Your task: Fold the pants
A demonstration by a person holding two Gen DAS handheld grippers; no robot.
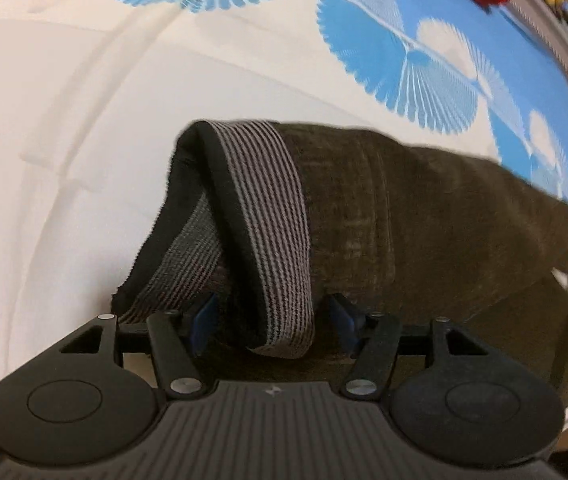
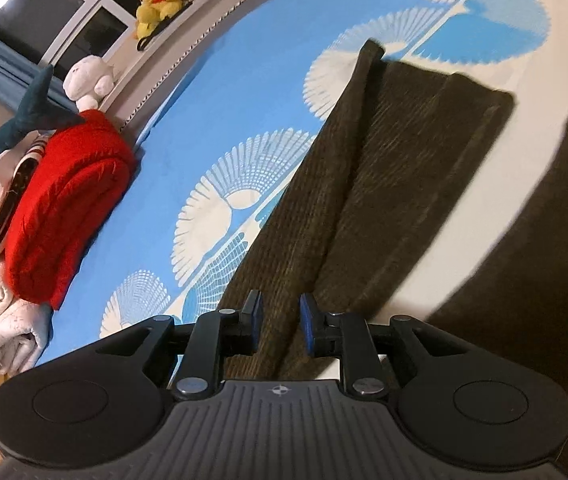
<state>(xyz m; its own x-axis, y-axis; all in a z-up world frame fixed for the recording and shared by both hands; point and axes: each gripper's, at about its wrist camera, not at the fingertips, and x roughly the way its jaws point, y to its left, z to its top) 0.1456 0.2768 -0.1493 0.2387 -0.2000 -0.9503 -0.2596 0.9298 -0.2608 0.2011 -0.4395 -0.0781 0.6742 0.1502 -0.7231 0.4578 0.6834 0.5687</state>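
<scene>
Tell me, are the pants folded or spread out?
Partly folded: pants legs lie stacked, waistband lifted between the left gripper fingers.
</scene>
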